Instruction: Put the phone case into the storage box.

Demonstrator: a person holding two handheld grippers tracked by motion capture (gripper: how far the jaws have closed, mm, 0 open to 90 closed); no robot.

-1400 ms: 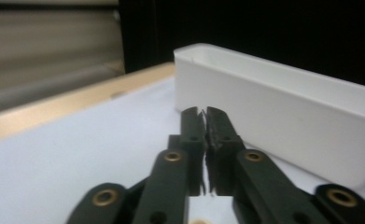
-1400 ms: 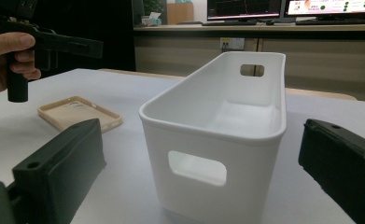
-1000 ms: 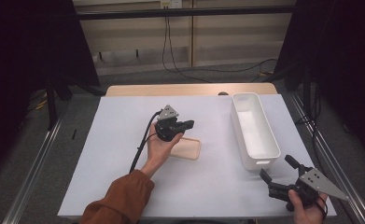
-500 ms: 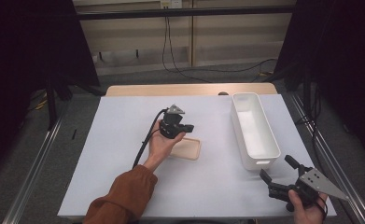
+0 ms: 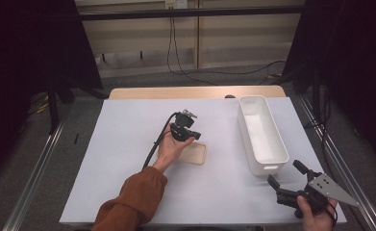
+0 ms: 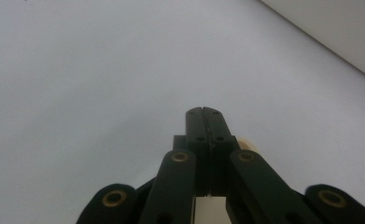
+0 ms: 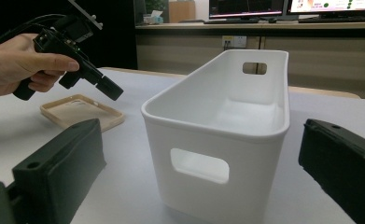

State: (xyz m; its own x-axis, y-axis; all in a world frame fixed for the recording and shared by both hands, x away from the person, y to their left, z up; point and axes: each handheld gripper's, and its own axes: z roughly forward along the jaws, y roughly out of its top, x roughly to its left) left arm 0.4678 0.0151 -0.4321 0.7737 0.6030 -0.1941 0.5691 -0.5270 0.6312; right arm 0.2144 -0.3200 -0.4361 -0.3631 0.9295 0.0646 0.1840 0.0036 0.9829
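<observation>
My right gripper (image 5: 285,180) near table edge, jaws spread wide, nothing held, facing white bin (image 5: 262,134). My left gripper (image 5: 191,135) clenched empty above tan phone case (image 5: 191,154) lying flat on table. Case not yet grasped; bin empty.

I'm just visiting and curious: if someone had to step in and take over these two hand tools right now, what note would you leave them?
Left gripper: jaws shut with nothing between them, tilted down just above the beige phone case.
Right gripper: jaws wide open, holding nothing, low at the near right corner, facing the short end of the white bin.
Things: the case lies flat on the white table cover, left of the bin. The bin stands upright and looks to have nothing in it.
Done: nothing gripped or moved yet.
Left: probably open the left jaws, grip the case, then likely put it in the bin.
</observation>
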